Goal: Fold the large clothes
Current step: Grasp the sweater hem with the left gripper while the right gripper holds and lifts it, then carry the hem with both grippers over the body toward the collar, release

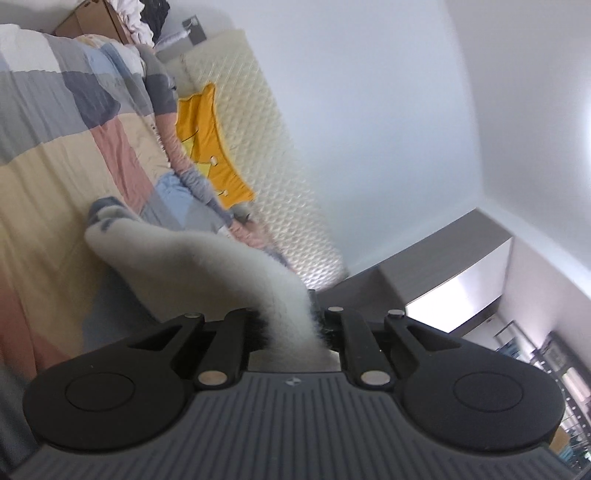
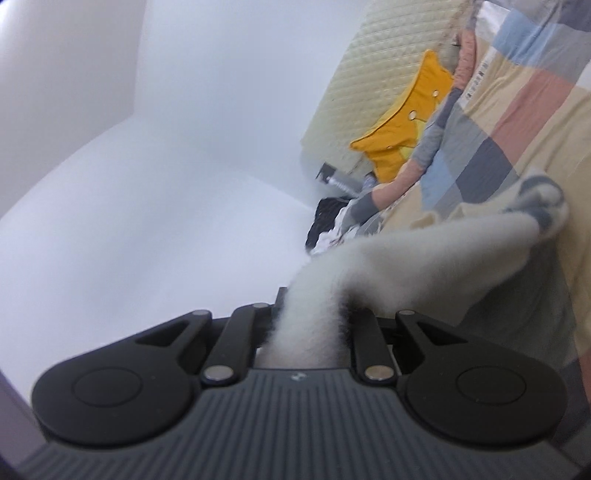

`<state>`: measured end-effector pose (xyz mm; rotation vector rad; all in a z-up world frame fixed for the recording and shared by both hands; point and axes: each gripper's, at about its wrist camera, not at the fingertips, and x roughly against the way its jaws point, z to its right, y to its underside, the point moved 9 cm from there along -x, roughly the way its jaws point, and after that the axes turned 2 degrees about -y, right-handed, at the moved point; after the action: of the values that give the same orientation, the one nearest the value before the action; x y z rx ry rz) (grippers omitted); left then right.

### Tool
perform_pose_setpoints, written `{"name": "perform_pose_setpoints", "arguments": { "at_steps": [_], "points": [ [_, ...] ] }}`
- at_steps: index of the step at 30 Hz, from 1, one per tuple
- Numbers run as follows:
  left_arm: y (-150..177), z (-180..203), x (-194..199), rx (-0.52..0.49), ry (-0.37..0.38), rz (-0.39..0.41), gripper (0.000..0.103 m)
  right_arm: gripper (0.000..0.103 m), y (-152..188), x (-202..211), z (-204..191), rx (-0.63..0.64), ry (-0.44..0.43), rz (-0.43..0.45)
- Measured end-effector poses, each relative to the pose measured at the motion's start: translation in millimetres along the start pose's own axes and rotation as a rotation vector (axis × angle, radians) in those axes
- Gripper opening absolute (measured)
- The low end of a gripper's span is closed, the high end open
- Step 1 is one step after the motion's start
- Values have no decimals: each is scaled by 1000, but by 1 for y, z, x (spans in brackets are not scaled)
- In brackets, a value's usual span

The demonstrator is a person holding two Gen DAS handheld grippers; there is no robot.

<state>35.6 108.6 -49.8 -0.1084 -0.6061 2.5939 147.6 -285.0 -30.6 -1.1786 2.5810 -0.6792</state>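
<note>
Bedroom: white walls, a bed [image 1: 55, 177] under a patchwork quilt in beige, pink, blue and grey. Left first. Left gripper [image 1: 291, 325] pinched tight on a bunched edge of the garment [image 1: 207, 266], white and fluffy, with a grey-marked cuff [image 1: 103, 218] trailing ahead and to the left of the fingers over the quilt. Right gripper [image 2: 310, 325] likewise clamped on another bunched edge of the garment [image 2: 424, 254], cuff [image 2: 543, 203] ahead and to the right.

Step in hand, by the look of it: lifting and spreading the piece between two grips before laying it flat. To do well: keep both pinches firm, draw the grips apart until the cloth between them hangs taut and level, then lower onto bare quilt with no crease under. Thick pile may slip, so no loosening mid-air.

Around: ahead of the left fingers, a yellow star cushion [image 1: 210, 147] against a cream quilted headboard [image 1: 258, 129]; cardboard box [image 1: 92, 18] far ahead to the left; grey cabinet [image 1: 443, 258] to the right. Ahead of the right fingers, a dark heap [image 2: 328, 218], possibly clothes; blurred.

In the way: the cushion and rumpled quilt edge near the headboard; best laid short of them.
</note>
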Motion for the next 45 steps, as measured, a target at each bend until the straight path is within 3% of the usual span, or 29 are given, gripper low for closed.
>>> {"name": "perform_pose_setpoints", "arguments": {
  "at_steps": [3, 6, 11, 15, 19, 23, 27, 35, 45],
  "points": [
    [24, -13, 26, 48, 12, 21, 12, 18, 17, 17, -2, 66, 24, -27],
    [46, -32, 31, 73, -19, -11, 12, 18, 36, 29, 22, 13, 73, -43],
    [43, -45, 18, 87, -31, -28, 12, 18, 49, 32, 57, -53, 140, -61],
    [5, -34, -27, 38, -42, -8, 12, 19, 22, 13, 52, -58, 155, -26],
    [-41, -31, -84, -57, -63, 65, 13, 19, -23, -28, 58, -66, 184, 42],
    [-75, -57, -146, -52, -110, 61, 13, 19, -60, -77, 88, -26, 271, 97],
    [-101, -96, -200, -45, -217, 36, 13, 19, -75, -124, 140, -73, 340, 94],
    [-118, -180, -282, -116, -338, -38, 13, 19, -79, -168, 211, -59, 442, 49],
    [-116, -265, -331, -158, -436, -87, 14, 20, -71, -203, 279, -19, 532, 11]
  ]
}}
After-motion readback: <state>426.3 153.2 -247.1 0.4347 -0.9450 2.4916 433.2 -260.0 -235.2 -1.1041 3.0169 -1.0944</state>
